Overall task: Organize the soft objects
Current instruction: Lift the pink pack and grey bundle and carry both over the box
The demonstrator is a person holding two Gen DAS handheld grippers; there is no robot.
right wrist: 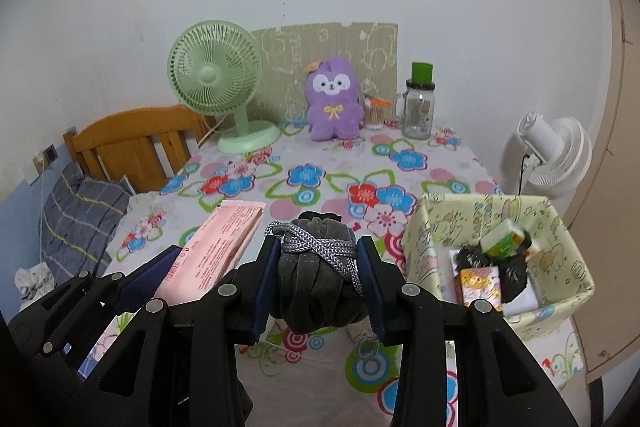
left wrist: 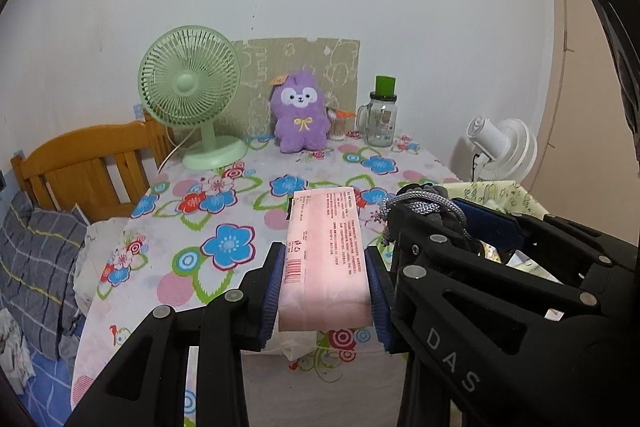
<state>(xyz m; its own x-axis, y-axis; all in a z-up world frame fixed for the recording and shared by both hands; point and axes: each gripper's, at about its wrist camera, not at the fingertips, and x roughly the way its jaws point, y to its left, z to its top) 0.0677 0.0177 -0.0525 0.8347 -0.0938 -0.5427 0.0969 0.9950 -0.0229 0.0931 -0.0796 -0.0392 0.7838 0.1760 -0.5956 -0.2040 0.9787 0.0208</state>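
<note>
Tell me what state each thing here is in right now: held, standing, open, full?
Left gripper: jaws shut on the pink plastic-wrapped tissue pack, held above the table.
Right gripper: jaws shut on the grey velvet drawstring pouch, cord wrapped around it.
Yellow patterned fabric box: open-topped, partly filled with small packets.
Purple plush toy: sitting upright.
Green desk fan: standing, blades look still.
Glass handled jar: upright, lidded.

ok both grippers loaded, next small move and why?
Probably swing the right gripper, shut on the grey drawstring pouch, right over the open fabric bin beside it. The left gripper holds the pink pack farther away.
</note>
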